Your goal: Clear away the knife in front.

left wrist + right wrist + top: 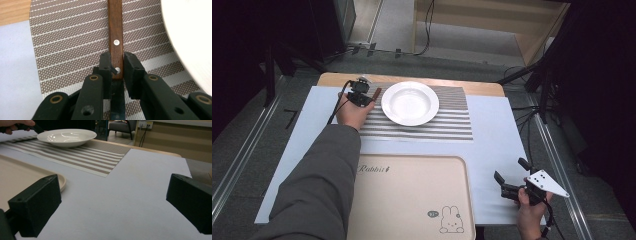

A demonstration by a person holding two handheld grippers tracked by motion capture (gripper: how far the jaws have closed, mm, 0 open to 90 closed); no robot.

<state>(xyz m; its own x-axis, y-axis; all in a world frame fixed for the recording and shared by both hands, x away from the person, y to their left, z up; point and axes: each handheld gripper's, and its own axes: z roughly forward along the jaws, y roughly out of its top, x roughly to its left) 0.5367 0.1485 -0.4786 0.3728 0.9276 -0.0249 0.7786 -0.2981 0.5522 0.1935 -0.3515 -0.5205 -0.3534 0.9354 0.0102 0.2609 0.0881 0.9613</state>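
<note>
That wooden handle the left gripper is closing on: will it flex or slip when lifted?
The wooden handle looks rigid, with metal rivets, so probably no flex. Its flat sides sit between the left gripper pads, likely a steady hold. It is gripped near one end, so the far end may dip.

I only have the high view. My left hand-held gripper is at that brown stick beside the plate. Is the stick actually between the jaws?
Observer: Yes. In the left gripper view the left hand-held gripper has a pad against each side of a wooden handle, close to the handle's near end.
Operator: Is the handle touching the plate?
Observer: No. It lies flat on the striped mat, and a strip of mat shows between it and the plate.
</note>
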